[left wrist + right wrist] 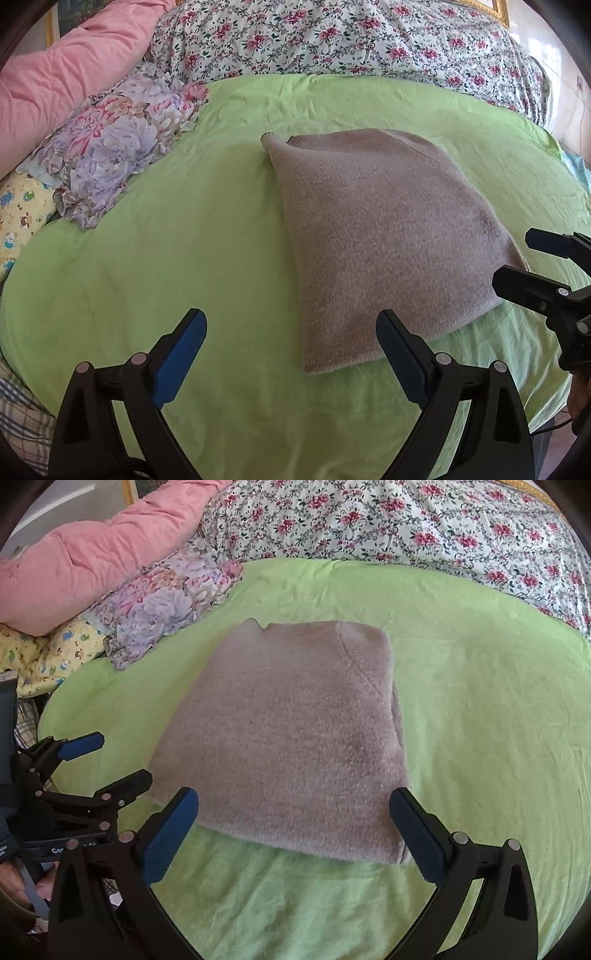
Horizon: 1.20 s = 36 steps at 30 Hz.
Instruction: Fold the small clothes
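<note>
Ahead of both spread, empty tongs, left gripper [291,347] and right gripper [293,825], we judge the beige sweater [280,731] folded; next, we'd set it aside.

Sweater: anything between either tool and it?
Nothing visible. The folded beige sweater lies alone on the green sheet. The right tool is open at its near edge, the left tool open by its near corner. Pillows sit well aside.
</note>
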{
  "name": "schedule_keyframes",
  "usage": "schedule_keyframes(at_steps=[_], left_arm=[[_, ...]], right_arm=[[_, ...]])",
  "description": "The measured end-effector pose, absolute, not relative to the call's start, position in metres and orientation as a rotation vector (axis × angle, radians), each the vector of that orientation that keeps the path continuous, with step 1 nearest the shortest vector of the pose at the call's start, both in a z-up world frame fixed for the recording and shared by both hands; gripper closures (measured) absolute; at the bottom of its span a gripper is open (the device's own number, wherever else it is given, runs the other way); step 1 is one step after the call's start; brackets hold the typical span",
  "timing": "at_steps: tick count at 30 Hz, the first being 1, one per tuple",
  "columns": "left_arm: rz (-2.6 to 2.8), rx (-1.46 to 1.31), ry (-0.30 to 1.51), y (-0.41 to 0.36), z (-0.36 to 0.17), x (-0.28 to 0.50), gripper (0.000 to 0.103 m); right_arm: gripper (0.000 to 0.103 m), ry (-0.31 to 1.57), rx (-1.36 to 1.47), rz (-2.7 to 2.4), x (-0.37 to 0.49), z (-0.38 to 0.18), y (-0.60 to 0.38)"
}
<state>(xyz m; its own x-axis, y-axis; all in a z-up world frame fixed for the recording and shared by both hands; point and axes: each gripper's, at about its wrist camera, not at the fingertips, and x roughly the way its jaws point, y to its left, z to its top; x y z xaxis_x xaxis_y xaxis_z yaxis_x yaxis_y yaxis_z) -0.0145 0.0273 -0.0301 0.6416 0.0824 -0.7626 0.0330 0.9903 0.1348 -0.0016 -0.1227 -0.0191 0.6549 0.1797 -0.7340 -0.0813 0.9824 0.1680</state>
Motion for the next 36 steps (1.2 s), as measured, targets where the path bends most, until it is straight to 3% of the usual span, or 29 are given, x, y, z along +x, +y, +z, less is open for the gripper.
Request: schedule_keyframes(at_steps=[36], left_arm=[[0.001,0.084,0.911,0.029,-0.035,0.019,0.008]], right_arm=[[0.000,0.902,0.158,0.151,0.030,-0.028,-0.130]])
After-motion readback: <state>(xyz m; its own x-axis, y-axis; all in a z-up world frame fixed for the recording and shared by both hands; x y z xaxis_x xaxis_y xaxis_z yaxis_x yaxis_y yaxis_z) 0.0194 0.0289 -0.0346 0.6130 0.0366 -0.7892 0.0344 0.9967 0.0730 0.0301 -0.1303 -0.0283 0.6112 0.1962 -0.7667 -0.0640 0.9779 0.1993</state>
